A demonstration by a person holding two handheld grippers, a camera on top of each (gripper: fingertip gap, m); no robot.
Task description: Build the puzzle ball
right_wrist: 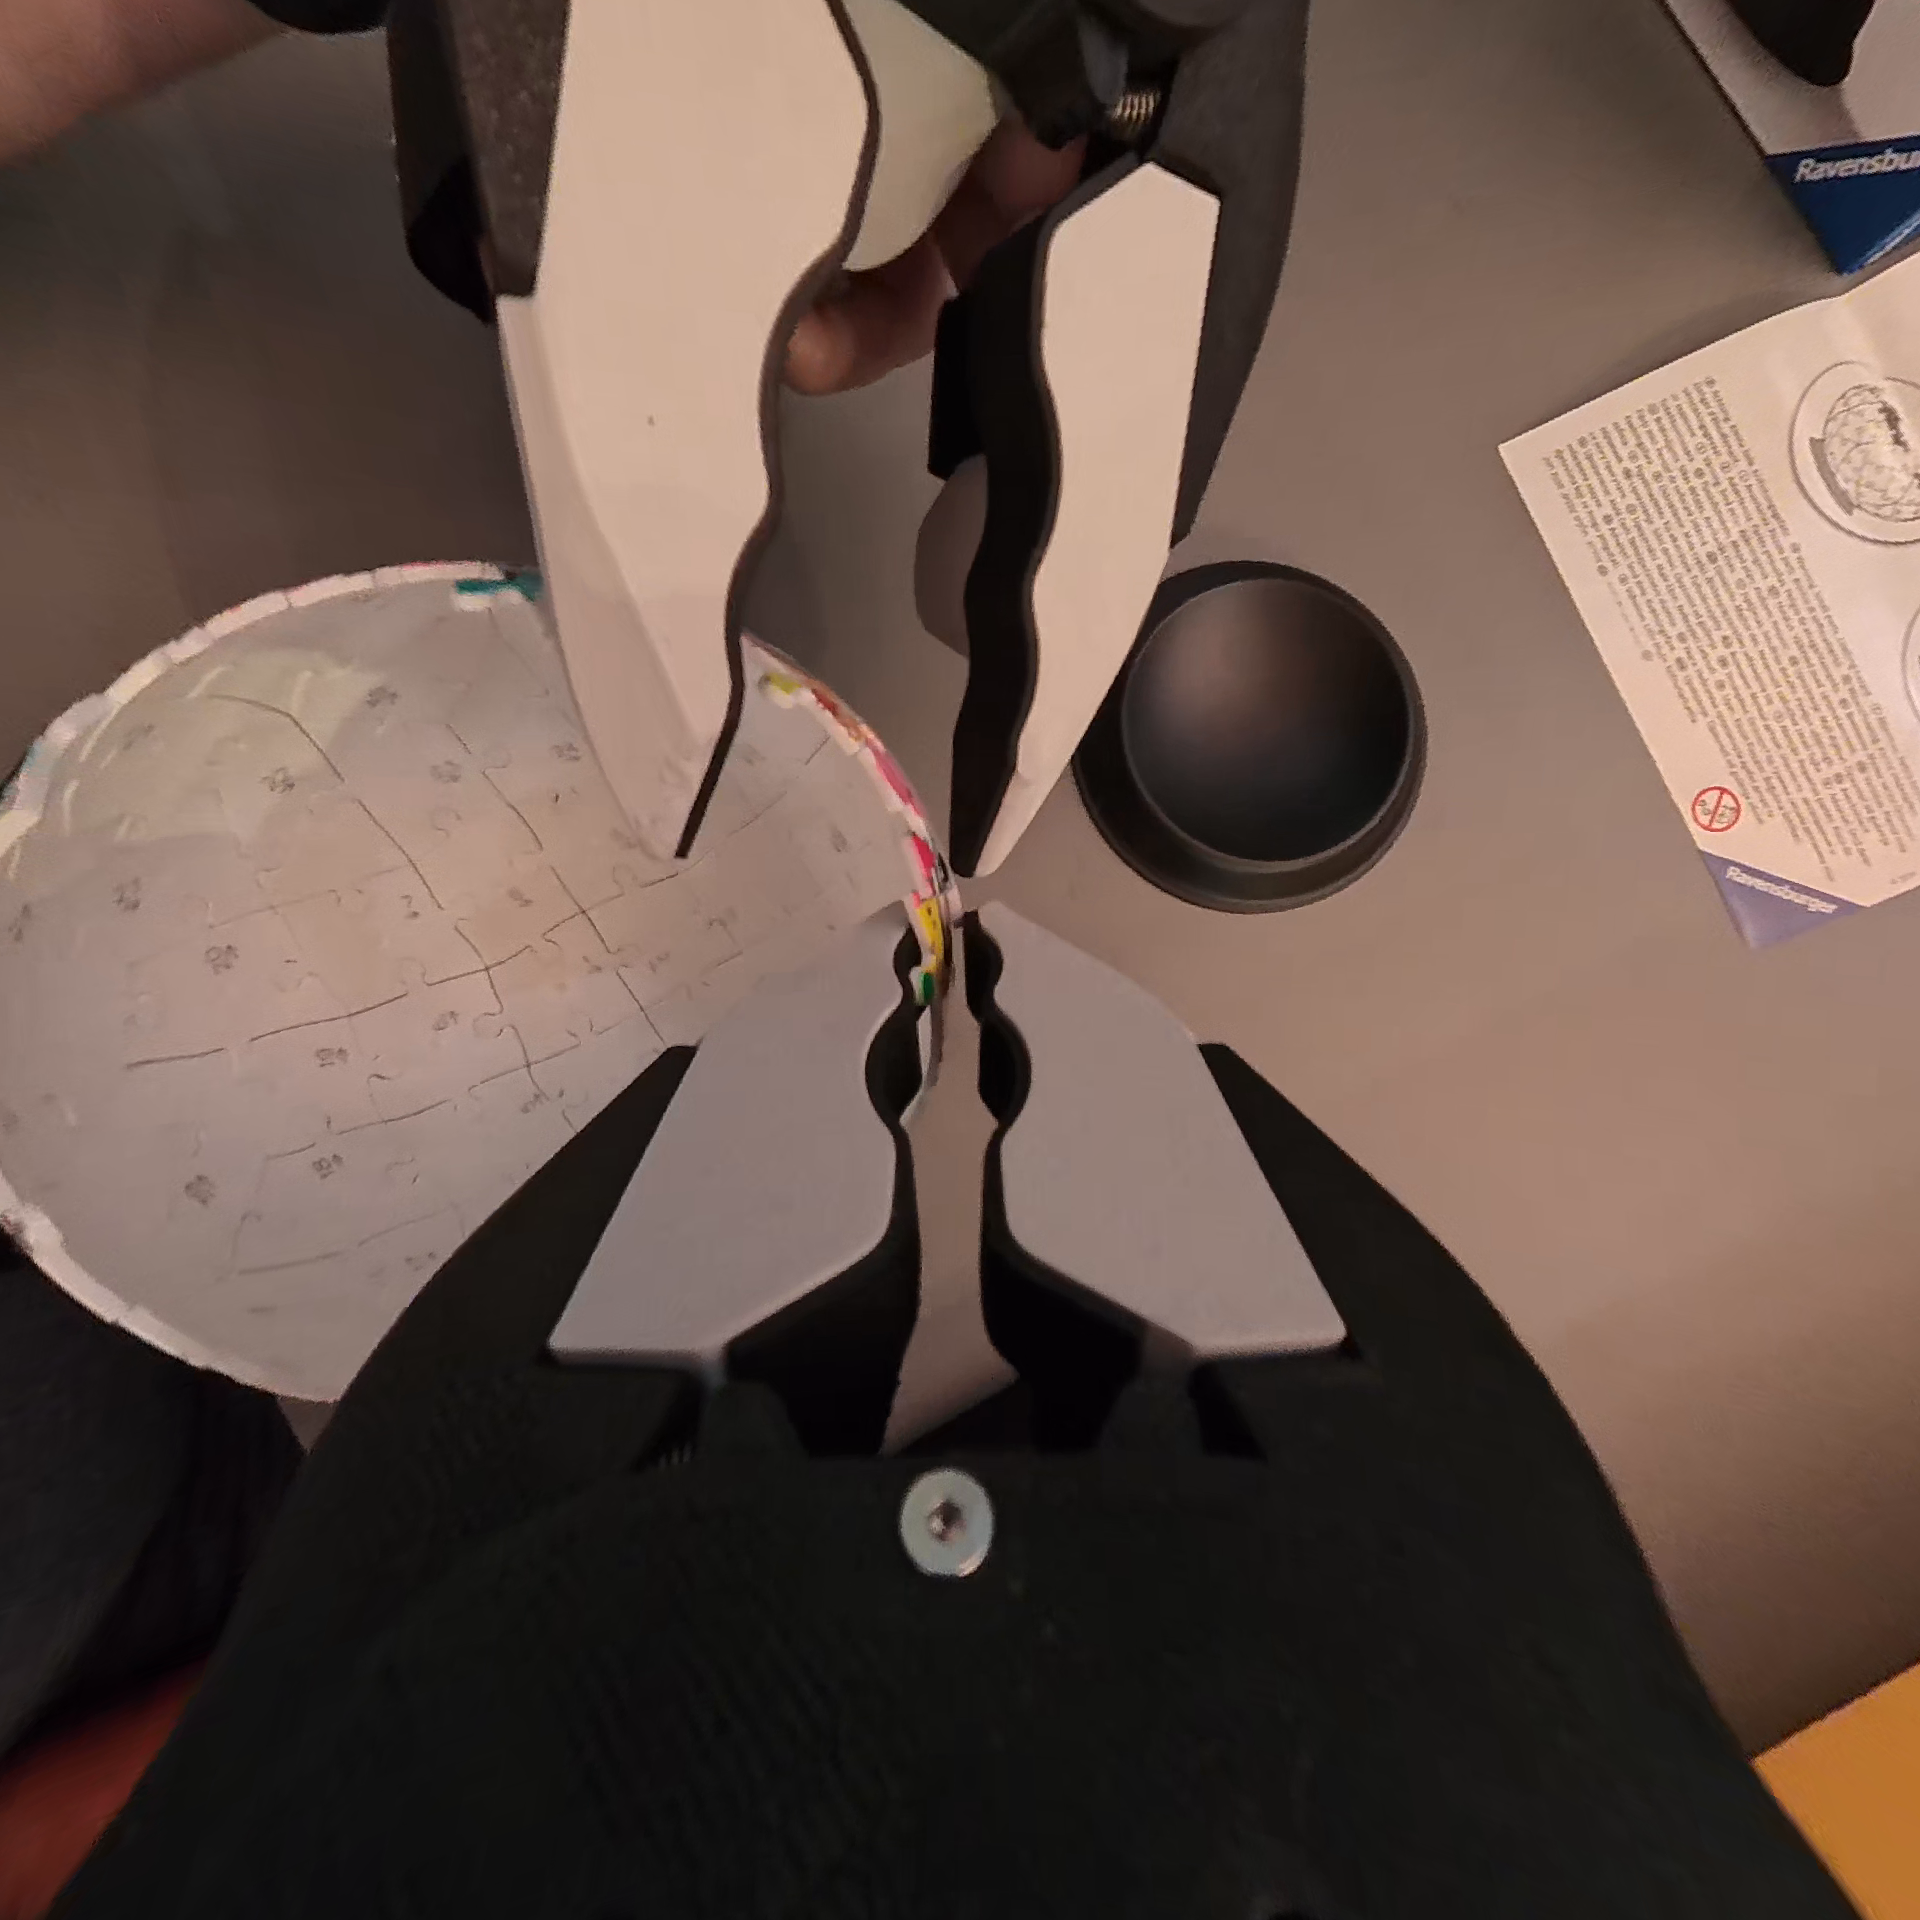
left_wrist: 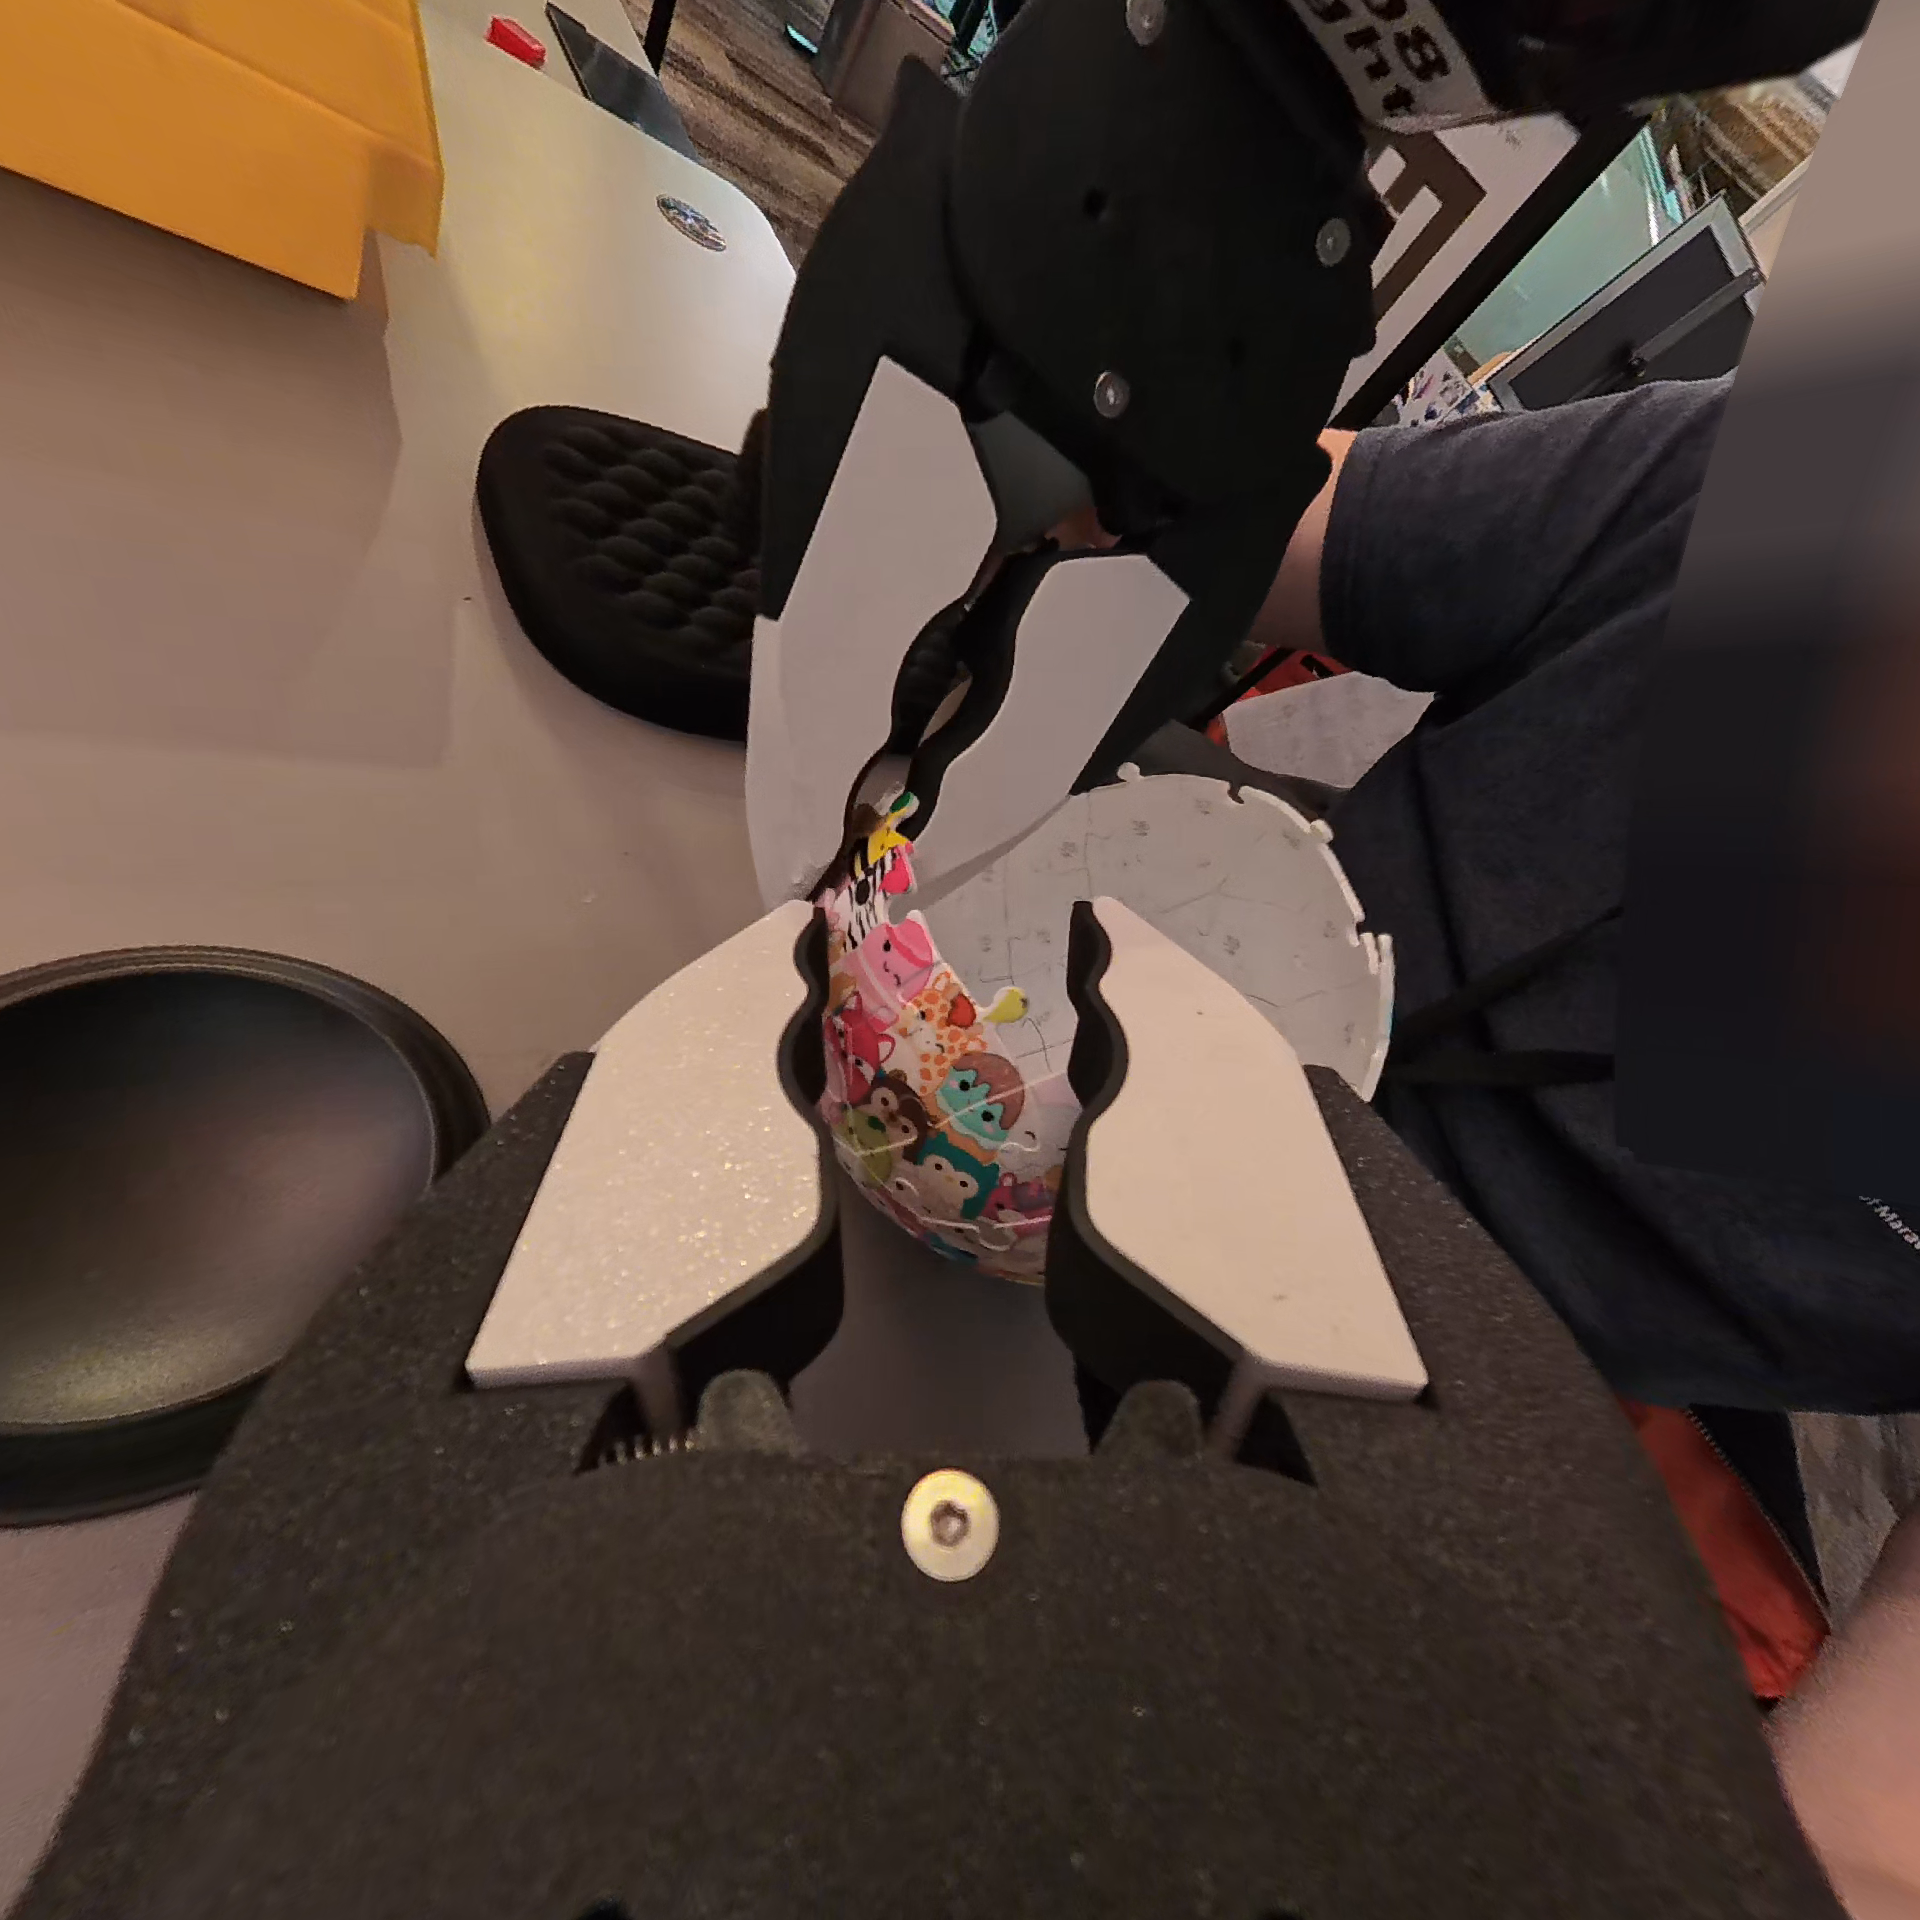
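The puzzle ball is a half shell [right_wrist: 364, 935], white inside and printed with colourful cartoon animals outside [left_wrist: 935, 1122]. My left gripper [left_wrist: 945, 914] straddles its wall near the rim, one finger inside and one outside, and clamps the curved shell; it enters the right wrist view from the top [right_wrist: 826, 857]. My right gripper [right_wrist: 940, 930] is shut on a small yellow and striped puzzle piece [right_wrist: 928, 961] right at the shell's rim. In the left wrist view it reaches down from above [left_wrist: 883, 821] with the piece [left_wrist: 883, 847] at its tips.
A black round stand [right_wrist: 1257, 727] sits on the grey table [right_wrist: 1455, 1143], beside a folded instruction leaflet [right_wrist: 1745, 623] and a blue box [right_wrist: 1860, 166]. A yellow sheet [left_wrist: 208, 125] lies far left. A black chair seat [left_wrist: 623, 561] and a person's dark sleeve [left_wrist: 1507, 540] are close. My left and right fingertips are right by each other.
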